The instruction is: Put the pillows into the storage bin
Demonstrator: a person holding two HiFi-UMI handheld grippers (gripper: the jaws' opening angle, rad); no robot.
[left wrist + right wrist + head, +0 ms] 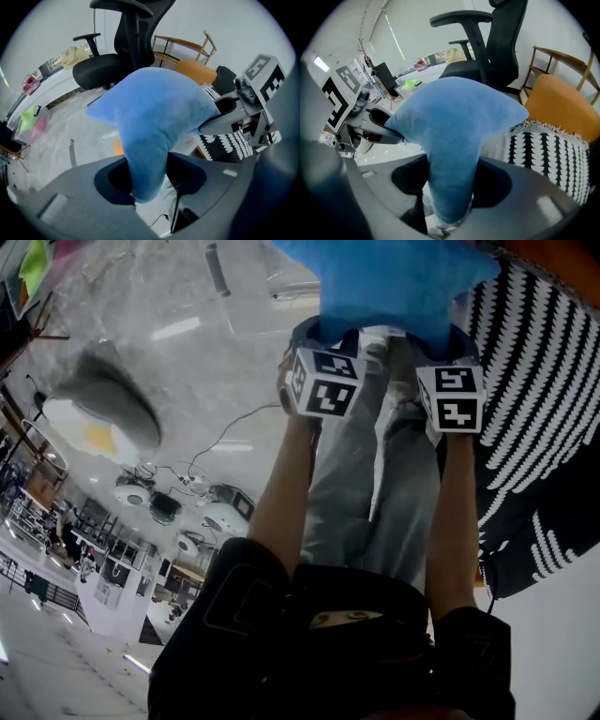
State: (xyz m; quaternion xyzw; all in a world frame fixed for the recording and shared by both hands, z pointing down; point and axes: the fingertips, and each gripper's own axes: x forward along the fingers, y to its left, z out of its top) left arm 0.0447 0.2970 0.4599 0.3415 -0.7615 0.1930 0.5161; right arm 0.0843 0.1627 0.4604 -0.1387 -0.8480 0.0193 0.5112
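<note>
Blue pillow (384, 282) held in the air by both claws, one at each of its lower corners.

The left gripper (326, 334) is clamped on the pillow's left corner, and the left gripper view shows that corner squeezed narrow between its jaws. The right gripper (441, 345) is clamped on the other corner in the same way, as its own view shows. The pillow's body bulges up and away from both claws, above the glossy grey floor (187, 315) and clear of it. Just to the right of the right gripper lies a black-and-white patterned pillow (539, 381), with an orange cushion (562, 103) behind it. A black office chair (122, 47) stands beyond the blue pillow. The person's bare forearms and grey trousers (366, 493) run down the middle of the head view.
</note>
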